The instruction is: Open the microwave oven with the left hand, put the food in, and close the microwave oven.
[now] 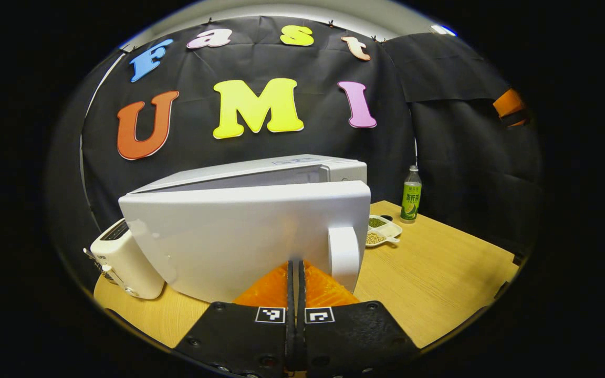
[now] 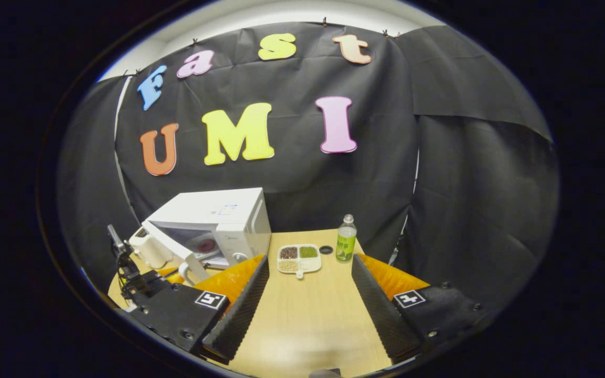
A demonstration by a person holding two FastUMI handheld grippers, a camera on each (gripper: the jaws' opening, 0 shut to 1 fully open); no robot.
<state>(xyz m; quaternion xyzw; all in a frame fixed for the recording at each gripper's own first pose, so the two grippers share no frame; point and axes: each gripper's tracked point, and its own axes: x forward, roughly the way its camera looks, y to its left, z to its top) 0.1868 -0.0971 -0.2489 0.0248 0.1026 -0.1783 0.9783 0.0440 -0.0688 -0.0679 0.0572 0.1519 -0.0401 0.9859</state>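
Note:
The white microwave point(image 1: 260, 173) stands on the wooden table with its door point(image 1: 229, 236) swung partly open. In the left gripper view I see the door's outer face and its white handle point(image 1: 343, 252). My left gripper point(image 1: 296, 265) is shut with nothing between its fingers, its tips right at the door's lower face beside the handle. In the right gripper view the microwave point(image 2: 218, 215) is at the left with its door point(image 2: 168, 247) ajar and a reddish item point(image 2: 205, 245) inside the cavity. My right gripper point(image 2: 310, 262) hangs open above the table, holding nothing.
A white toaster point(image 1: 124, 257) stands left of the microwave. A white divided dish of beans point(image 2: 298, 258), a small black cap point(image 2: 326, 250) and a green-labelled bottle point(image 2: 345, 239) sit on the table point(image 2: 308, 315) to its right. The black cloth wall is close behind.

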